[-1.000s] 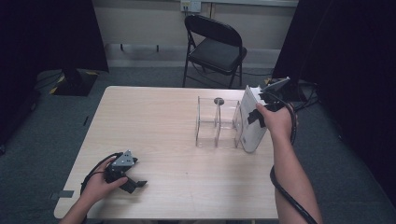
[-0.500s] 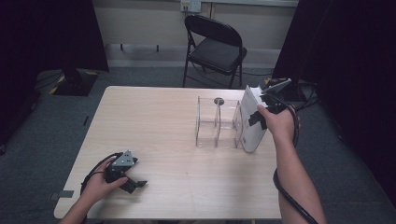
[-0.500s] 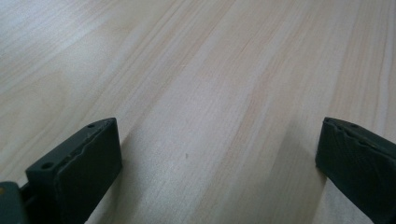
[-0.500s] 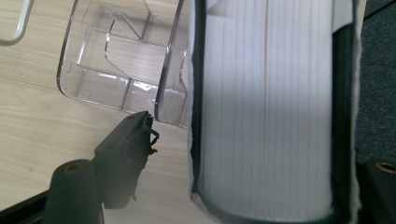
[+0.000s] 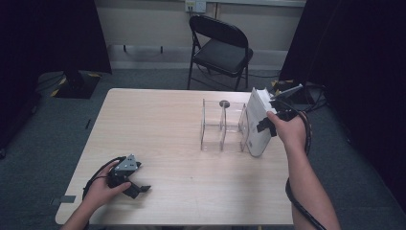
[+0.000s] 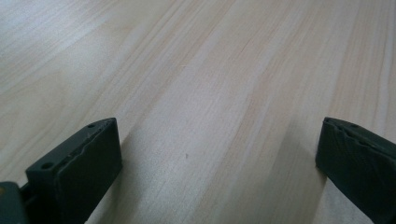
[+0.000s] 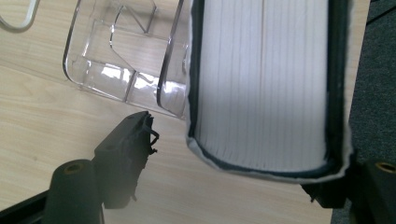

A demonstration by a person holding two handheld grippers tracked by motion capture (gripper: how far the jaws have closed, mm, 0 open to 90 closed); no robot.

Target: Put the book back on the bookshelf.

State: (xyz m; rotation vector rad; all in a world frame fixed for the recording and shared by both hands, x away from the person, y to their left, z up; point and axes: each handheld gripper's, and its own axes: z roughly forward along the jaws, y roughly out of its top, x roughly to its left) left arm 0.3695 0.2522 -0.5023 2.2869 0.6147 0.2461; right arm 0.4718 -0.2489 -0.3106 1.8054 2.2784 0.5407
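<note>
1. The right claw (image 5: 266,125) grips a thick white book (image 5: 257,122), tilted, at the right end of a clear rack (image 5: 223,125) on the counter (image 5: 191,182).
2. The left claw (image 5: 135,190) rests on the counter's near-left part, jaws wide apart, nothing between them.
</note>
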